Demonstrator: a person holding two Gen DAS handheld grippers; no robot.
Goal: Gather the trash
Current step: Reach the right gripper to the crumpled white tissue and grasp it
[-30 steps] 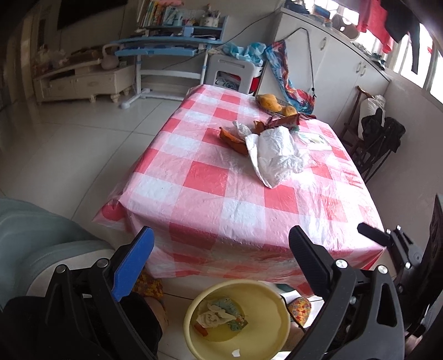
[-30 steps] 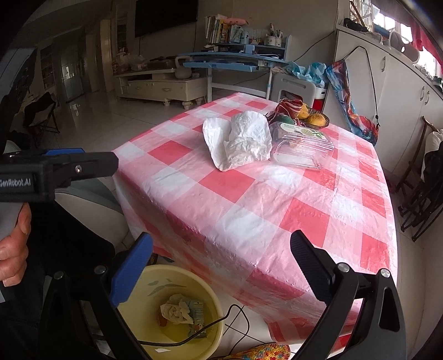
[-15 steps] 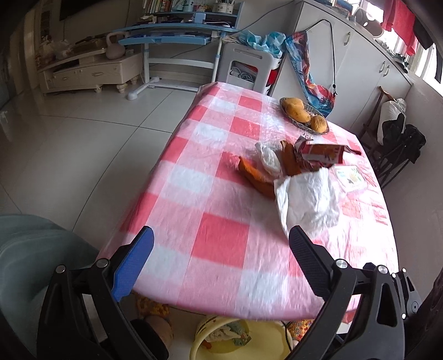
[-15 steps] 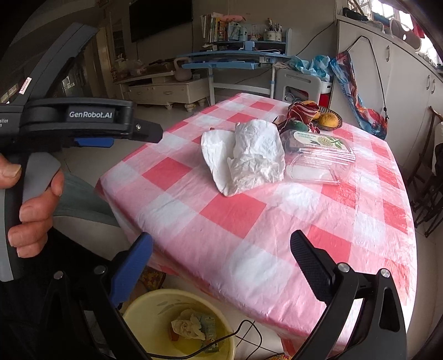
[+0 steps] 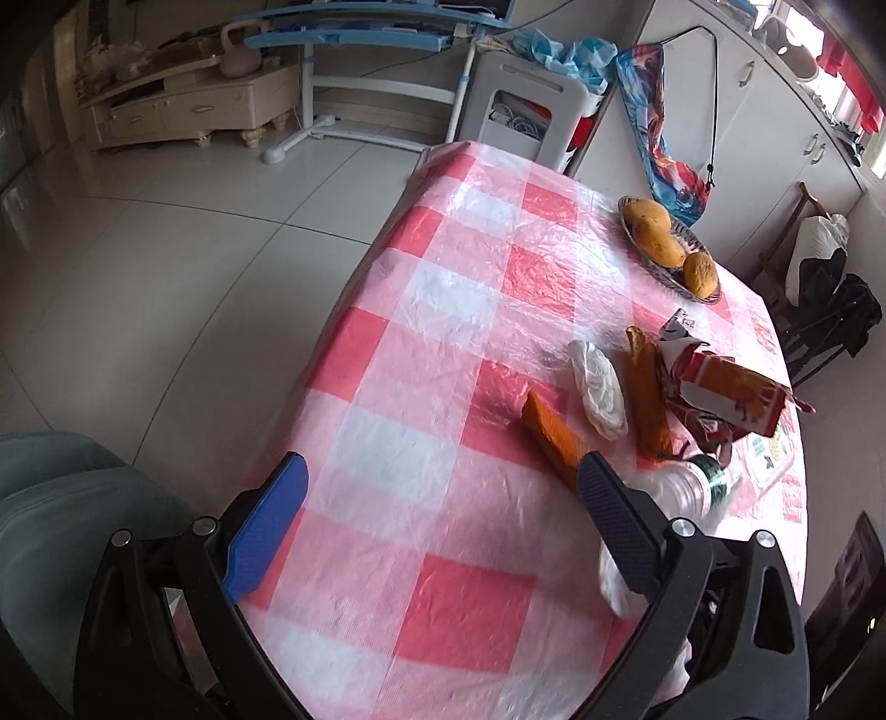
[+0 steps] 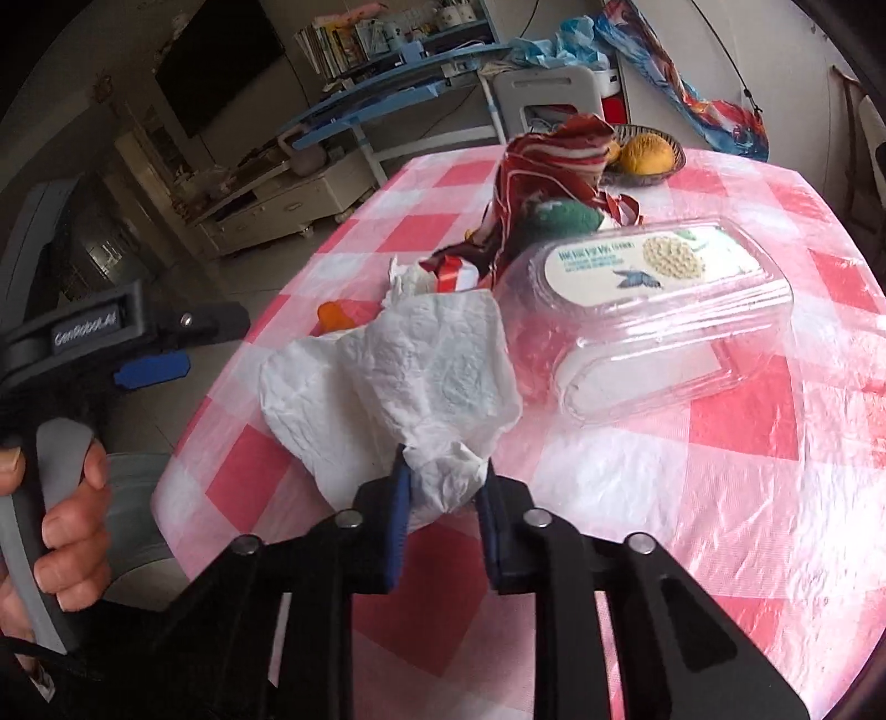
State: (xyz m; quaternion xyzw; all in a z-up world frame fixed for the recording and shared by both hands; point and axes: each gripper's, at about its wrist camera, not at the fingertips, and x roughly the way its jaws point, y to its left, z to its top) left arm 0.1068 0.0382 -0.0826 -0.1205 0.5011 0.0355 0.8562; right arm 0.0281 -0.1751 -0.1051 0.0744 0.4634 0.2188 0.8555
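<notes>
My right gripper (image 6: 443, 487) is shut on the near corner of a crumpled white paper napkin (image 6: 398, 382) on the checked table (image 6: 747, 487). Behind the napkin lie a clear plastic clamshell box (image 6: 653, 327) and red torn wrappers (image 6: 548, 166). My left gripper (image 5: 437, 520) is open and empty over the near table edge. In the left wrist view I see orange peel strips (image 5: 554, 437), a small white wad (image 5: 598, 387), a red-orange carton (image 5: 731, 393) and a plastic bottle (image 5: 692, 487) beside the right finger.
A basket of yellow-orange fruit (image 5: 664, 243) stands at the table's far side. A white stool (image 5: 526, 111) and blue desk (image 5: 354, 33) stand beyond the table. A dark chair with clothes (image 5: 830, 315) is at the right. The left gripper's handle (image 6: 66, 354) shows in the right wrist view.
Both grippers moved forward over the table. My right gripper closed on the white napkin's near corner. The yellow bin under the table edge has dropped out of both views.
</notes>
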